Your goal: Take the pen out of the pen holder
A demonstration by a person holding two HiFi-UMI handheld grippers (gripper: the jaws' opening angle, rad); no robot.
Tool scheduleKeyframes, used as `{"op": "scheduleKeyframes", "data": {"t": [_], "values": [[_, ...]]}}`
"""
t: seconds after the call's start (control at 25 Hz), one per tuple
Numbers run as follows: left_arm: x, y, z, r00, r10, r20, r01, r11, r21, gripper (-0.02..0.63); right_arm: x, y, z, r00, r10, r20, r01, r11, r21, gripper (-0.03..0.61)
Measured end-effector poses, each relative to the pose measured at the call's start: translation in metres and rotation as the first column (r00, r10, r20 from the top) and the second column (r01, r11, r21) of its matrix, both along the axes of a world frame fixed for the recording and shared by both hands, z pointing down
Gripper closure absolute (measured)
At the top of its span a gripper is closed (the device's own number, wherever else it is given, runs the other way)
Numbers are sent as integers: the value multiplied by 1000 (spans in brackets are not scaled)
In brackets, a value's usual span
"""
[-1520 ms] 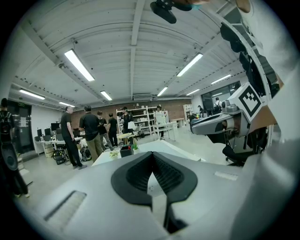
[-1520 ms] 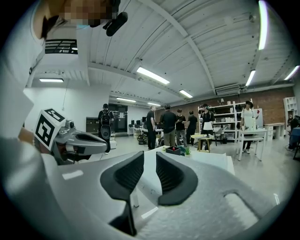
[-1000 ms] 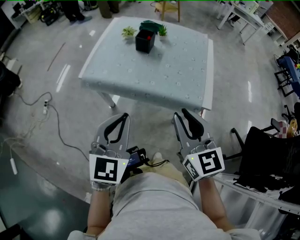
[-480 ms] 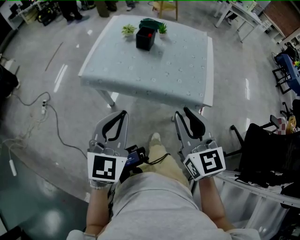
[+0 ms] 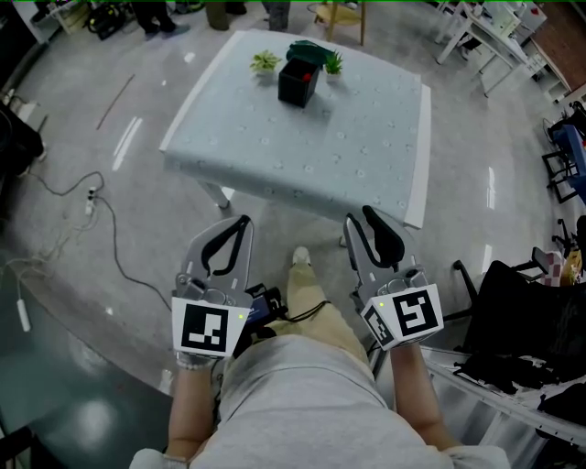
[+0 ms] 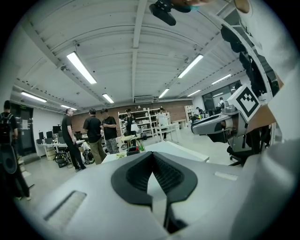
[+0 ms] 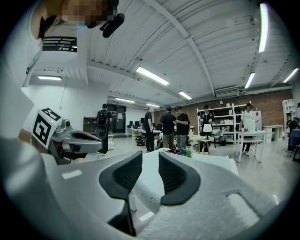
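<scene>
Tools hover level, short of the desk [image 5: 348, 147]: left tool [image 5: 241, 224] clenched on nothing, right tool [image 5: 363, 218] released, jaws just opening, empty. Holder [image 5: 298, 82] stands at the desk's far side between plants [image 5: 265, 62].

I am counting one pale blue-grey square table [image 5: 302, 137]. At the table's far end I am seeing one black box-shaped pen holder [image 5: 298, 82]; how many pens are standing in it I am not making out. Two small green leafy potted plants [image 5: 265, 62] are flanking it on the table, the second plant [image 5: 333, 64] to its right, and one dark green object [image 5: 309, 50] is lying behind it. Beyond the table I am counting one wooden stool [image 5: 337, 14] and six standing people [image 7: 168, 125].
</scene>
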State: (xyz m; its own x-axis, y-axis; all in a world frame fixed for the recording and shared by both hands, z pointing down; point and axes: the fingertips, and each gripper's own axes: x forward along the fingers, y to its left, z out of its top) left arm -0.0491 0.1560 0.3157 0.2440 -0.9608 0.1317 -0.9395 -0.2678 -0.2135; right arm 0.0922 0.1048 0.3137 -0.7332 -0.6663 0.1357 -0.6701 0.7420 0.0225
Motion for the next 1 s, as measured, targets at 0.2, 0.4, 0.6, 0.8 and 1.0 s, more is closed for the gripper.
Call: {"op": "scheduleKeyframes", "data": {"t": [0.2,0.4,0.6,0.8,1.0], "values": [[-3,-30,1,1000,-14,9,14,1000,1,595,-6,-32,4,1000,-23,1,23,1000,-7,472],[-8,-61,-2,999,-38,-3,38,999,-2,597,-11,-67,1,999,-41,4,41,999,-6,472],[-13,-92,-2,998,-65,7,65,998,-5,597,-19,-103,2,997,-73,7,73,997,-14,472],[-15,-120,-5,995,-97,11,97,995,-10,597,-25,-136,0,994,-108,7,108,994,-17,472],[-20,-145,-6,990,-138,3,138,990,-13,597,-34,-167,-3,988,-152,2,152,988,-13,470]]}}
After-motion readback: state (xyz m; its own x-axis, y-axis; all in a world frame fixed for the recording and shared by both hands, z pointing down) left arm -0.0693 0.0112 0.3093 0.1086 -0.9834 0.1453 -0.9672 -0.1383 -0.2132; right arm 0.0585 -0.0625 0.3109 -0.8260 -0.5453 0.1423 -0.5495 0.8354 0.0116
